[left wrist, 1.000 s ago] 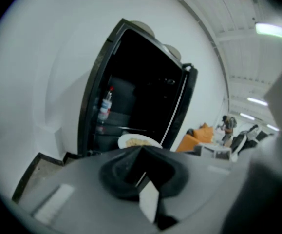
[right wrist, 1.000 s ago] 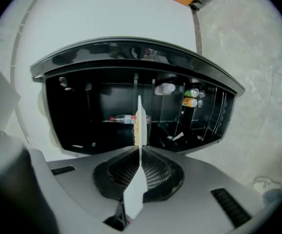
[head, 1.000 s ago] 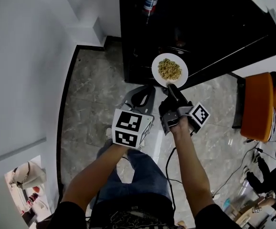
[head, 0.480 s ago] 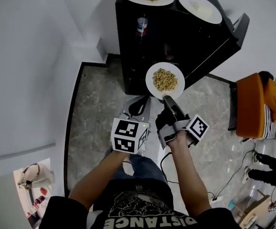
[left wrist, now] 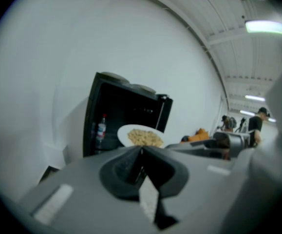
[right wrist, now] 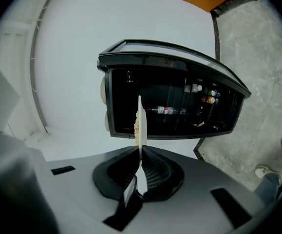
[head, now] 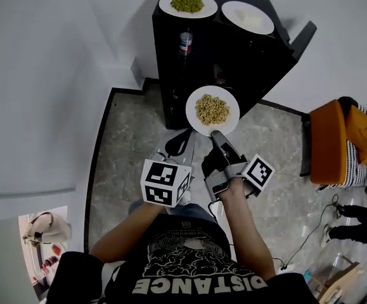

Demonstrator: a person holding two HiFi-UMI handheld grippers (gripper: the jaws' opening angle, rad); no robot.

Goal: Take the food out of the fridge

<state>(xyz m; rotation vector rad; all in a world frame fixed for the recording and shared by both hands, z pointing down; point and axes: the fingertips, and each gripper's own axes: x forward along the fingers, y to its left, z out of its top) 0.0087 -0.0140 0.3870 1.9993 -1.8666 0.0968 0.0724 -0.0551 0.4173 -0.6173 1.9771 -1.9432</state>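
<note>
The right gripper [head: 214, 133] is holding a white plate [head: 194, 100] by its near rim, with the jaws closed tightly on the thin edge. In the right gripper view the plate [right wrist: 140, 112] is showing edge-on between the pads. Yellowish food [head: 212, 109] is lying on the plate, which is hanging in the air, just near of the open black fridge [head: 246, 56]. The left gripper [head: 188, 136] is staying just left of it, jaws together and nothing between them. A bottle [head: 185, 43] is standing inside the fridge. Two more plates, one with green food [head: 170, 8] and one pale [head: 247, 16], are sitting on the top of the fridge.
</note>
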